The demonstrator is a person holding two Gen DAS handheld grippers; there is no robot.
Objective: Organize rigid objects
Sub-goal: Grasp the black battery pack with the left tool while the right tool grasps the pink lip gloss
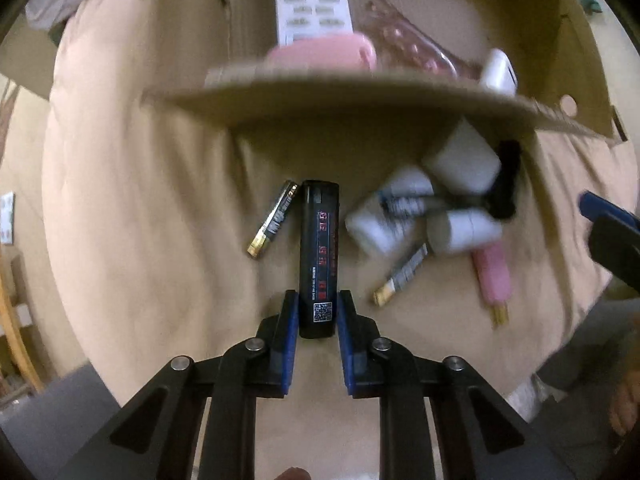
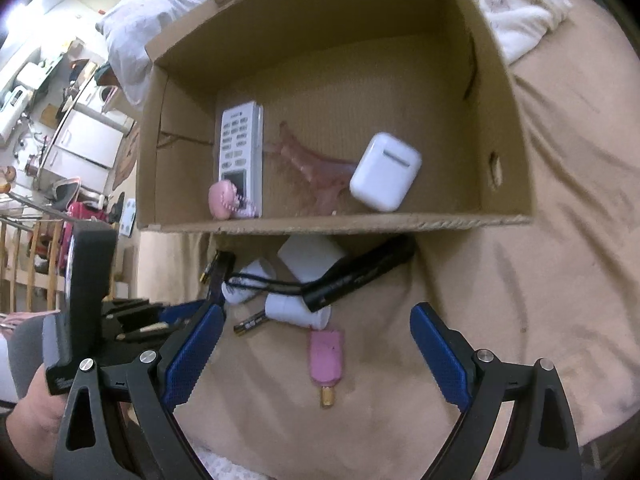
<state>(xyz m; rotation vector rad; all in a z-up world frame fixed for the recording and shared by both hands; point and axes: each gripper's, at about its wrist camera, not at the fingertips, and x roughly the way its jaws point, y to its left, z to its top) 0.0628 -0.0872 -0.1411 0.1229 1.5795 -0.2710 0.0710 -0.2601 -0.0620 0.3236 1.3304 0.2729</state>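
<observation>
My left gripper (image 1: 318,304) is shut on a black bar-shaped device (image 1: 319,256) with red lettering and a QR code, gripping its near end above the bed. My right gripper (image 2: 316,328) is open and empty, hovering over a pink popsicle-shaped toy (image 2: 326,356). Loose on the beige sheet lie AA batteries (image 1: 272,220), (image 1: 402,276), white bottles (image 1: 384,210), (image 2: 296,310), a white box (image 1: 464,160) and a black flashlight (image 2: 360,272). The cardboard box (image 2: 340,224) holds a white remote (image 2: 240,152), a white earbud case (image 2: 386,170), a pink toy (image 2: 226,200) and a clear pink item (image 2: 312,164).
The box's near wall (image 1: 340,96) stands between the loose pile and the box interior. A white pillow (image 2: 160,4) and a white blanket (image 2: 516,4) lie behind the box. The left gripper's body (image 2: 88,300) shows at the left of the right wrist view.
</observation>
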